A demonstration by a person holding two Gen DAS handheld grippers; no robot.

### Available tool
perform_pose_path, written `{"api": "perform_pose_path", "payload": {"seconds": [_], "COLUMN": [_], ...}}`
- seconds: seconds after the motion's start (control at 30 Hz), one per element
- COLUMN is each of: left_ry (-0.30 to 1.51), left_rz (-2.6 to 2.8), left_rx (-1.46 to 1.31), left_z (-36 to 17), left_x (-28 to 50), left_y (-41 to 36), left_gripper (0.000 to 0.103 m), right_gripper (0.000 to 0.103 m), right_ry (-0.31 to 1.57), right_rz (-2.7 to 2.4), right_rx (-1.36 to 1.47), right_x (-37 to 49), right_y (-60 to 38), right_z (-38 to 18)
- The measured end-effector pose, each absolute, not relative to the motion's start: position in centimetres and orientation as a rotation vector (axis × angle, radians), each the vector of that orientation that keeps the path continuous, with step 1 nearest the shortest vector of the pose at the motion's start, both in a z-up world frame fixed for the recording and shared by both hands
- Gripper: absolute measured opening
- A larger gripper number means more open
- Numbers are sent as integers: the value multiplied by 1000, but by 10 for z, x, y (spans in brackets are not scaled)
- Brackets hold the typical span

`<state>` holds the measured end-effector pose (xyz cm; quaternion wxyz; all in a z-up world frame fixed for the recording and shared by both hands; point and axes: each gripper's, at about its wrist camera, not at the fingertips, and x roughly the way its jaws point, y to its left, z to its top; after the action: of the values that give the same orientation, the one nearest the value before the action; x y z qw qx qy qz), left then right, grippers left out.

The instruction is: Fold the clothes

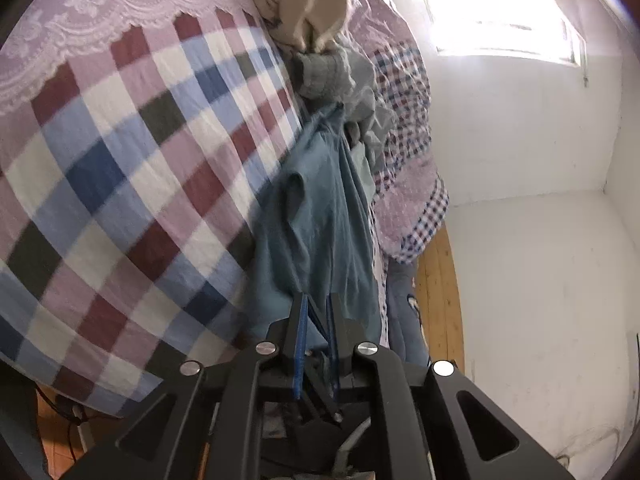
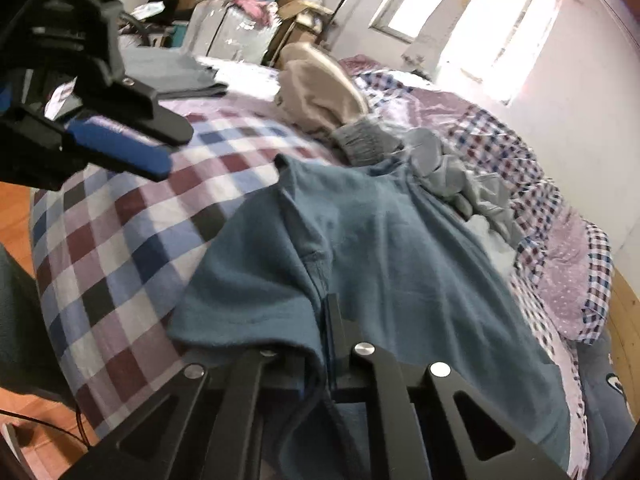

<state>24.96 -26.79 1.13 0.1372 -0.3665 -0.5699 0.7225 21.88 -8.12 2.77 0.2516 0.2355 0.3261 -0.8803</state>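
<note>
Surface: a bed covered by a checked quilt (image 1: 132,168) in maroon, blue, white and lilac, with a lace-patterned lilac band toward its far end. At the far side lies a second cover (image 2: 560,208) in finer check with dotted lilac patches, hanging toward a wooden floor (image 1: 440,280). Walls are white; a bright window (image 2: 480,16) stands beyond the bed. Behind the bed head, boxes and bags (image 2: 240,4) are stacked in disorder.

Clothes: a teal shirt (image 2: 380,248) lies spread and creased on the near part of the quilt, one sleeve toward the viewer. Beyond it, touching its far edge, is a crumpled grey garment (image 2: 448,168), and past that a beige garment (image 2: 320,92) in a heap. A folded dark grey item (image 2: 172,72) lies flat near the bed head.

Tools: the left gripper (image 1: 318,320) has its jaws drawn nearly together, and teal cloth is pinched between the blue pads. The right gripper (image 2: 326,328) is closed on the shirt's near edge beside the sleeve; cloth drapes over one finger and hides it.
</note>
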Motion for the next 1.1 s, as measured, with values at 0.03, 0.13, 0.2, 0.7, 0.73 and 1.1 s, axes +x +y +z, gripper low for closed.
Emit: {"api": "perform_pose_path", "payload": {"seconds": [0.03,0.13,0.2,0.7,0.73,1.1], "left_ry": [-1666,-1676,-1660,-1442,-1391,-1207], "left_rz": [2098,2148,2174,2104,2100,1978], "left_rx": [-1058,-1037,-1022,-1218,-1232,-1271], "left_z": [11,14,18,0,1,-2], "left_x": [250,246,242,114,103,18], "left_y": [-271,-278,-280,-270,-267,-249], "left_gripper": [12,45,59,75,75,75], "right_gripper": [5,5,5,5,5,5], "right_ry": [888,909,946,814,804,707], "right_rz": [-2410,-2441,-2445,-2418,-2418,-2405], "right_rx": [623,559,490,447,446,433], "right_x": [220,223,230,237,237,247], "right_y": [-79,-79,-82,-75,-74,-57], "right_z": [29,34,37,57,59,79]}}
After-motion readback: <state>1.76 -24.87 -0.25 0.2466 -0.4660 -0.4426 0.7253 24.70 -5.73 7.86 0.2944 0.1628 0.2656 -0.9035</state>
